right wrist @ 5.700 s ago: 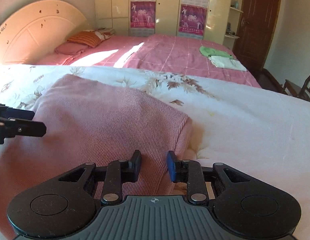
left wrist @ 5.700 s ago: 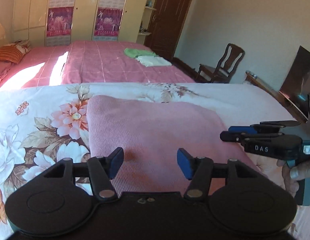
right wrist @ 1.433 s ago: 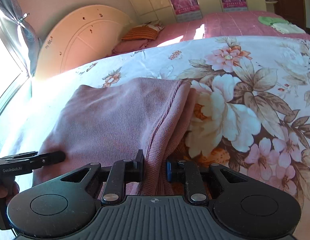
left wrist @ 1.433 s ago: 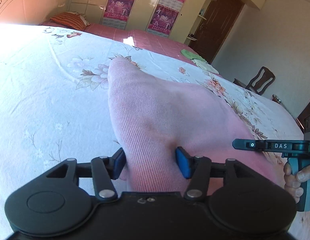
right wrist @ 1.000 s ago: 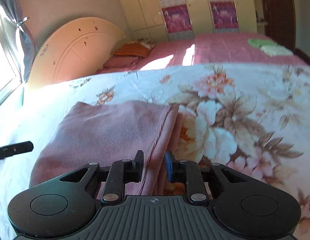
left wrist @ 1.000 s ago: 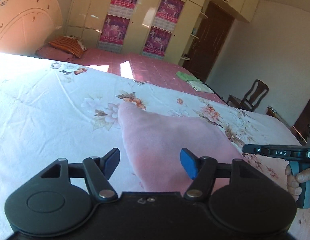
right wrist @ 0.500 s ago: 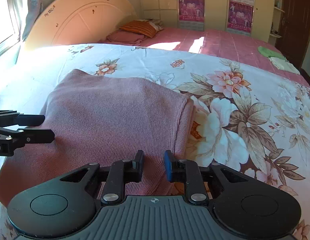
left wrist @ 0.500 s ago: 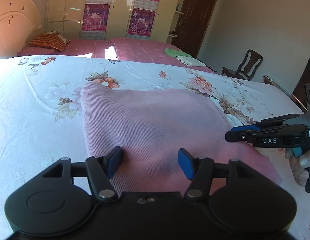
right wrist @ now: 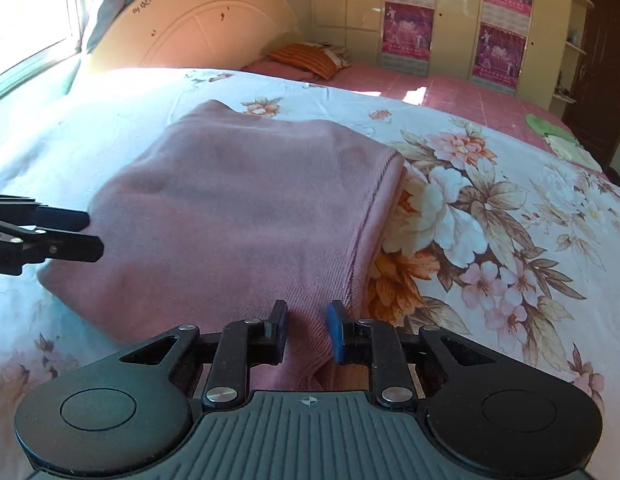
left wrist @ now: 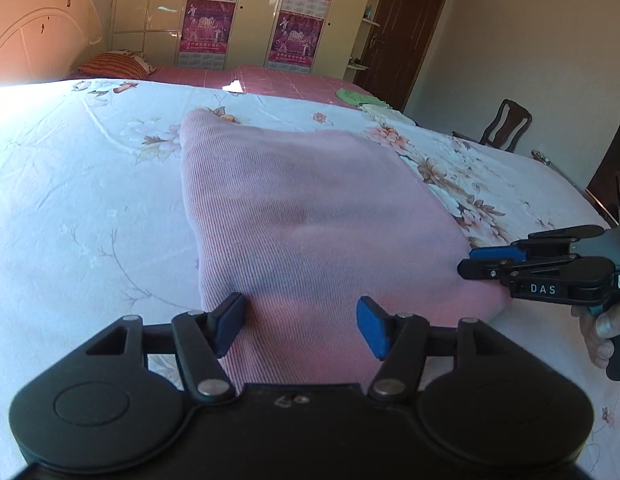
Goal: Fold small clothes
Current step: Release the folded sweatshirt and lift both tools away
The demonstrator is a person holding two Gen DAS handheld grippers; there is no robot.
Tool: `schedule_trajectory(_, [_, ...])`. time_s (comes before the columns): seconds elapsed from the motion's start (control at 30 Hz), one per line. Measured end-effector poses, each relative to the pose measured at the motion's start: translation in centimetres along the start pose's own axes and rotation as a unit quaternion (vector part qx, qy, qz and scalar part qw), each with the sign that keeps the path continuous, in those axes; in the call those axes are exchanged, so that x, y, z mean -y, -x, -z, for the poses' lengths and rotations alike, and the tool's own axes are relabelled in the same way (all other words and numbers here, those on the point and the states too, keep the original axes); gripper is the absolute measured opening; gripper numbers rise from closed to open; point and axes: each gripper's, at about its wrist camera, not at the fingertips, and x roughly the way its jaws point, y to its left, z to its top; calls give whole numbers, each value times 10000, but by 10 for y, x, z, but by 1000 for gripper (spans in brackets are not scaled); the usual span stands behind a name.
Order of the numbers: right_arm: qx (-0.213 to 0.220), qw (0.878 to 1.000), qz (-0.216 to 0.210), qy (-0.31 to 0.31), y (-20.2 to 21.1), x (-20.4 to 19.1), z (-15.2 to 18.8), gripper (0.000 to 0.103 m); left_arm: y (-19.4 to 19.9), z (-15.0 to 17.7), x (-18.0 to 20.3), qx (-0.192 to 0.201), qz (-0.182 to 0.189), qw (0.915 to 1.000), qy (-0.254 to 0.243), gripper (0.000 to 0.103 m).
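Note:
A pink ribbed garment lies folded into a rough rectangle on the flowered bedsheet. My left gripper stands open low over the garment's near left corner. Its left pad is at the cloth's side edge and its right pad is over the cloth, neither pressing. From the right wrist this gripper shows at the cloth's left edge. My right gripper is shut on the garment's near right corner, where the hemmed edge rises between its narrow-set pads. The left wrist view shows it held by a hand.
A second bed with a pink cover stands behind, bearing a striped pillow and small green and white folded clothes. A curved headboard is at the left and a wooden chair by the right wall.
Both grippers have come down and in toward the garment's near edge. The left gripper's pads now sit low at the near left corner instead of hovering above the cloth.

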Motion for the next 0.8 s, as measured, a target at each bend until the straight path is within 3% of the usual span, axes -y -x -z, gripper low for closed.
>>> schedule_trajectory(0.07, [-35,9998,182,-39,-2,4,4,21,0,5,5,-30,-113,9999,-99,61])
schedule_trajectory(0.13, [-78,9987,-11,-508,1,19,9,22,3,12,9,-89,-285,9994,-185,61])
schedule_trajectory(0.2, [-114,9968,-2,-794,4,26,13,32,5,20,13,-105,-525,9981,-304,62])
schedule_trajectory(0.27, [-168,9949,98,-985,10,29,15,42,10,26,18,-185,-816,9958,-361,74])
schedule_trajectory(0.33, [-31,9924,121,-1220,32,27,18,42,25,34,20,-93,-818,9965,-137,77])
schedule_trajectory(0.37, [88,9923,96,-1230,45,24,22,42,34,39,21,-15,-829,9965,-55,85])
schedule_trajectory(0.5, [81,9905,12,-1371,80,10,48,45,61,59,31,62,-1135,9935,112,92])
schedule_trajectory(0.53, [105,9897,35,-1428,88,7,55,61,71,65,37,92,-1233,9922,148,98])
schedule_trajectory(0.57, [171,9882,52,-1521,102,4,64,85,81,69,42,141,-1314,9911,160,101])
schedule_trajectory(0.6, [263,9870,42,-1583,115,1,72,93,93,74,49,205,-1351,9905,154,102])
schedule_trajectory(0.73, [367,9850,47,-1686,168,-17,97,103,135,86,78,365,-1260,9912,162,103])
schedule_trajectory(0.8, [460,9848,86,-1671,195,-27,107,103,158,90,97,538,-1270,9904,60,103])
